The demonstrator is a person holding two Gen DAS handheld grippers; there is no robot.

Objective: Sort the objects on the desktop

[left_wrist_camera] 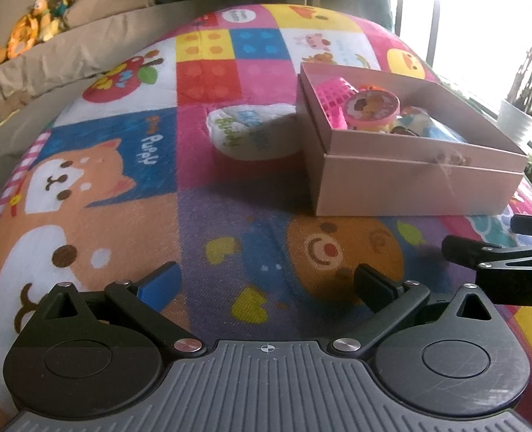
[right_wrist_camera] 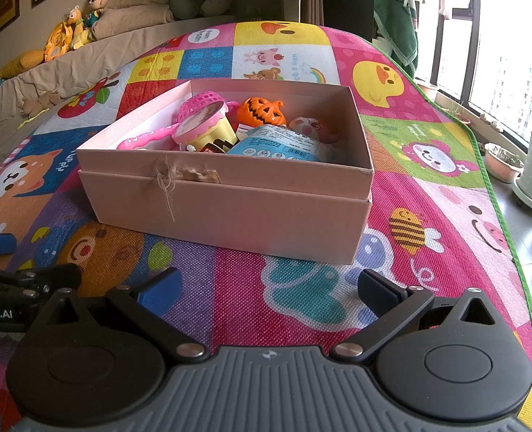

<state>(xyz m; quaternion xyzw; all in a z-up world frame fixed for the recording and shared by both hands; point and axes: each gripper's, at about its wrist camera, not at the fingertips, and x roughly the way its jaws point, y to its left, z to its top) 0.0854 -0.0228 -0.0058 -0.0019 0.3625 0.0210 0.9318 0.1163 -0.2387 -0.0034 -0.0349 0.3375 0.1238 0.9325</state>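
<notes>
Pink cardboard box (right_wrist_camera: pixel 230 198) long axis left-right, toys inside; white folded diaper (left_wrist_camera: pixel 255 133) beside; left gripper (left_wrist_camera: pixel 266 284), right gripper (right_wrist_camera: pixel 267 288) wide apart, empty.

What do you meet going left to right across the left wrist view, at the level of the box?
Shiba puppy print on the mat → white folded diaper → pink cardboard box → white plant pot.

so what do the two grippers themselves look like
Both match: the left gripper and right gripper each have a ribbed grey base with a small crosshair mark, two round black discs, black linkage arms with silver rivets, and blue-padded fingers. White lettering ending "obot.AI" shows on the left one's side.
</notes>
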